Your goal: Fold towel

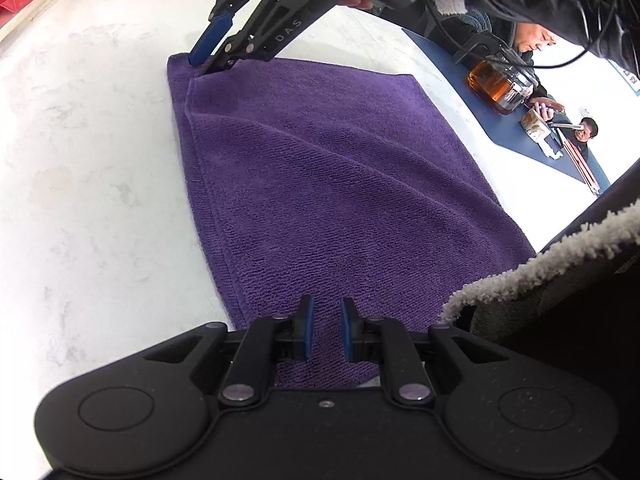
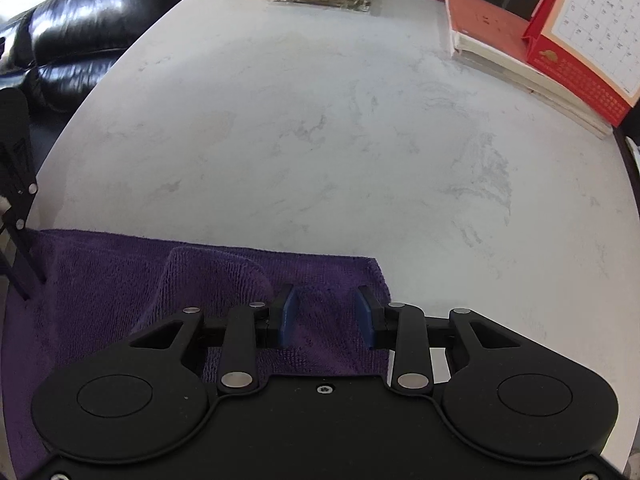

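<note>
Jaws: left gripper (image 1: 325, 330) standing narrowly apart over near hem, right gripper (image 2: 327, 316) gaping astride far corner, neither pinching | bench (image 2: 320, 140) carrying purple towel (image 1: 320, 184) lying flat, seemingly doubled | further folds remaining

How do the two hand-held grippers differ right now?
The left hand-held gripper shows a narrow gap between its blue pads; the right hand-held gripper shows a wider one. The left sits at the purple towel's near edge, the right at its far corner. Both are black, point down and have towel between their pads.
</note>
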Tool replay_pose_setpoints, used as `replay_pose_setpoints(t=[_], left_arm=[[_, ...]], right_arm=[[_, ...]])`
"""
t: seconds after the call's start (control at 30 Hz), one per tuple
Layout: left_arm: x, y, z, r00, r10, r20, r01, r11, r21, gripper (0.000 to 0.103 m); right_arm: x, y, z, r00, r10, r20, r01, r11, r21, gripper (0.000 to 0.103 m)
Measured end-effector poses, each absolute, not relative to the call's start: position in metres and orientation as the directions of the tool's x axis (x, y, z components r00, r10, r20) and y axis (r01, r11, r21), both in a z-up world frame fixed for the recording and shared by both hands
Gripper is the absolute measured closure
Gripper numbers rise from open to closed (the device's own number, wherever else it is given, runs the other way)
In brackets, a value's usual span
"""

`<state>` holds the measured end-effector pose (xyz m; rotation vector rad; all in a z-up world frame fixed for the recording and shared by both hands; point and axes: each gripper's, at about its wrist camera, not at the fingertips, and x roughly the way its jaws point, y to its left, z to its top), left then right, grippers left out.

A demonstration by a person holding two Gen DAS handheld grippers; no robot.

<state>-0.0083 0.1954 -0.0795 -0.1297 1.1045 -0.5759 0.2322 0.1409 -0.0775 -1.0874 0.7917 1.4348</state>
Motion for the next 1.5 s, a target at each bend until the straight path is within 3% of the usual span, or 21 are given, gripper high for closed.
replay_pose_setpoints(t=[0.1,0.37,0.67,1.0,1.2,1.5], left_arm=[[-0.007,0.197,-0.08,0.318,-0.504,-0.803,0.372,0.845,-0.384,0.09],[-0.006,0.199,-0.08,0.312,-0.515,-0.798,0.378,0.838,-0.393,0.09],[-0.005,0.199,-0.08,0.308,-0.518,-0.798,0.389,0.834,-0.391,0.09],[-0.007,0.198,-0.08,0.308,-0.515,-0.8,0.392,0.835,-0.387,0.09],[-0.006,0.195,-0.079,0.308,-0.503,-0.808,0.398,0.839,-0.371,0.09],[-0.006,0.195,-0.078,0.313,-0.486,-0.816,0.397,0.847,-0.353,0.09]], right_arm=[[0.234,0.142,-0.077,0.013,0.359,-0.933,-0.979,-0.184,-0.084,0.073],[0.224,0.138,-0.077,0.007,0.37,-0.929,-0.969,-0.226,-0.097,0.098],[0.24,0.139,-0.06,0.069,0.468,-0.881,-0.982,-0.125,-0.143,0.098],[0.245,0.145,-0.077,0.094,0.495,-0.864,-0.987,-0.069,-0.147,0.097],[0.258,0.137,-0.071,0.163,0.587,-0.793,-0.987,0.105,-0.125,0.09],[0.253,0.065,-0.032,0.32,0.661,-0.678,-0.885,0.464,0.035,0.082]])
